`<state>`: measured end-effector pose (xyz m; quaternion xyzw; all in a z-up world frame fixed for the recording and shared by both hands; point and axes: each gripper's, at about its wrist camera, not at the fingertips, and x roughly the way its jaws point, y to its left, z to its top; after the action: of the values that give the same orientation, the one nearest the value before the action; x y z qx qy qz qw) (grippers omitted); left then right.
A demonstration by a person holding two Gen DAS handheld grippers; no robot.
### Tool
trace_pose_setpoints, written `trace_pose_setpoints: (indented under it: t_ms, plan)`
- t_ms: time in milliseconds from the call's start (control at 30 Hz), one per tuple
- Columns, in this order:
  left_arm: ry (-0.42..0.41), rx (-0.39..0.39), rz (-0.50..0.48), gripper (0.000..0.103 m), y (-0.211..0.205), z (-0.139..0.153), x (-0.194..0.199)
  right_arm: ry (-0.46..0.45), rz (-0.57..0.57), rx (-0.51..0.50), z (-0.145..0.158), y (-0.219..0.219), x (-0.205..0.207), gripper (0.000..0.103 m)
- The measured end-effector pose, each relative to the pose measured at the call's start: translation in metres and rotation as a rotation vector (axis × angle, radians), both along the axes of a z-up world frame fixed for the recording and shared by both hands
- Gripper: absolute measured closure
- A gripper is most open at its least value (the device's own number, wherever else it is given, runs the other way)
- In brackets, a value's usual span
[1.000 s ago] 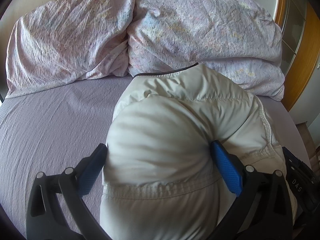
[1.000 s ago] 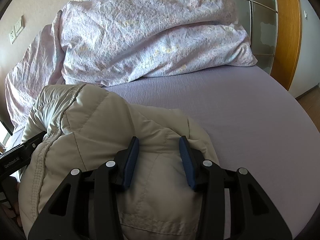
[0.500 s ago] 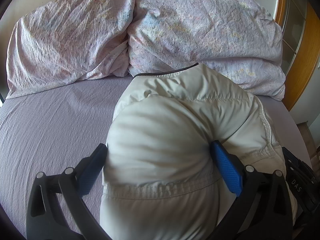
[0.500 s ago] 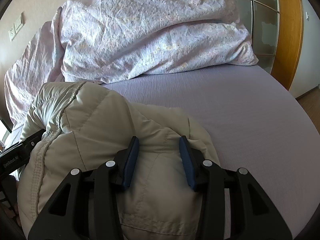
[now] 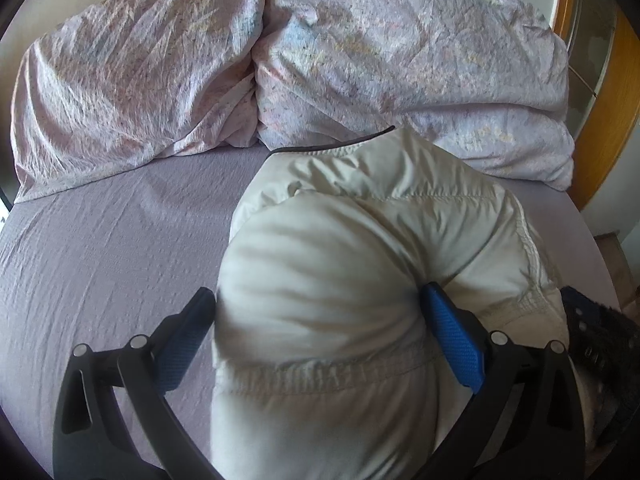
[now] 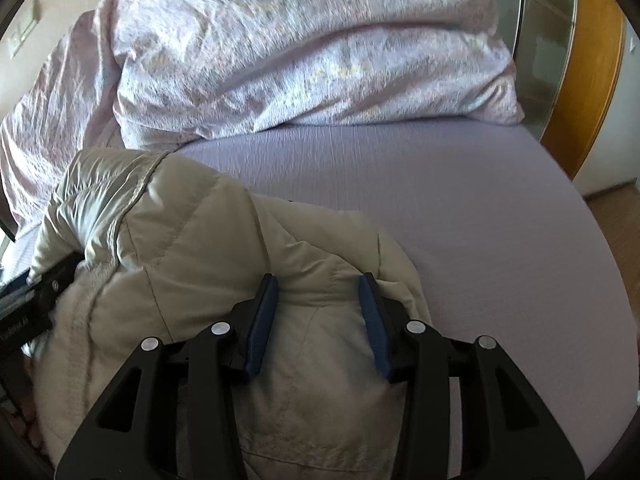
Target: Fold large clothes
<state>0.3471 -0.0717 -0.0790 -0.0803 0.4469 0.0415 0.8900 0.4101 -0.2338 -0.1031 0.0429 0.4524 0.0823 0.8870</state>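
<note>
A puffy beige quilted jacket (image 5: 360,248) lies bunched on the lilac bed sheet (image 5: 100,240). My left gripper (image 5: 316,300) has its blue-padded jaws wide apart around a thick roll of the jacket, pressing on both sides. My right gripper (image 6: 318,288) is closed on a fold of the same jacket (image 6: 192,248), jaws pinching the padded fabric. The left gripper's black body (image 6: 36,300) shows at the left edge of the right wrist view. The right gripper's body (image 5: 592,328) shows at the right edge of the left wrist view.
Two large pink-patterned pillows (image 5: 140,80) (image 5: 400,60) lie across the head of the bed just beyond the jacket. A wooden frame with glass panel (image 6: 580,80) stands at the right. The bed's right edge drops to a wooden floor (image 6: 616,216).
The right gripper has moved forward and down a little with the jacket, so the pillows look closer. The left view is nearly unchanged.
</note>
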Motion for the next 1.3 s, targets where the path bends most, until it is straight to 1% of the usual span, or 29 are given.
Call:
trace_pose_setpoints:
  t_ms: [33,67,133,167,200,233,267,333,400,467,633,733,900,967,1067,1233,1300]
  plan:
    - [0.011,-0.011,-0.006,0.002,0.001,0.003,-0.002,0.040,0.006,0.036,0.004,-0.005,0.002,0.049]
    - [0.029,-0.038,-0.011,0.002,0.009,0.009,-0.006,0.071,0.020,0.084,0.008,-0.011,0.003,0.042]
    - [0.039,-0.087,-0.017,0.002,0.022,0.018,-0.017,0.096,0.051,0.182,0.020,-0.025,-0.001,0.013]
    - [0.038,-0.103,-0.014,0.002,0.029,0.021,-0.022,0.096,0.060,0.205,0.024,-0.030,-0.004,0.007]
    - [0.037,-0.116,-0.005,0.002,0.041,0.026,-0.029,0.099,0.076,0.234,0.029,-0.037,-0.008,0.004]
    - [0.042,-0.129,0.000,0.002,0.048,0.027,-0.032,0.116,0.092,0.262,0.030,-0.043,-0.009,0.004]
    - [0.054,-0.153,0.001,0.002,0.058,0.028,-0.037,0.149,0.102,0.292,0.029,-0.048,-0.009,0.003]
    - [0.082,-0.175,0.008,0.002,0.069,0.025,-0.042,0.224,0.105,0.354,0.022,-0.059,-0.008,0.003]
    - [0.108,-0.174,0.004,0.002,0.078,0.022,-0.047,0.304,0.099,0.430,0.010,-0.070,-0.007,0.003]
    - [0.112,-0.167,-0.006,0.002,0.079,0.022,-0.052,0.355,0.097,0.479,0.001,-0.077,-0.007,0.003]
    - [0.129,-0.183,-0.052,0.002,0.074,0.018,-0.062,0.457,0.065,0.579,-0.022,-0.093,-0.010,0.001]
    - [0.133,-0.182,-0.059,0.002,0.071,0.016,-0.063,0.519,0.051,0.647,-0.036,-0.097,-0.011,0.001]
    - [0.134,-0.191,-0.072,0.002,0.073,0.015,-0.065,0.567,0.043,0.740,-0.055,-0.094,-0.012,0.001]
    - [0.135,-0.190,-0.081,0.002,0.074,0.015,-0.066,0.584,0.044,0.755,-0.060,-0.091,-0.013,0.001]
    - [0.133,-0.200,-0.097,0.002,0.075,0.016,-0.065,0.582,0.055,0.772,-0.061,-0.084,-0.013,0.001]
    - [0.131,-0.261,-0.119,0.002,0.081,0.013,-0.062,0.579,0.076,0.772,-0.059,-0.068,-0.011,0.001]
    - [0.138,-0.301,-0.120,0.002,0.084,0.010,-0.060,0.572,0.081,0.778,-0.060,-0.067,-0.012,0.001]
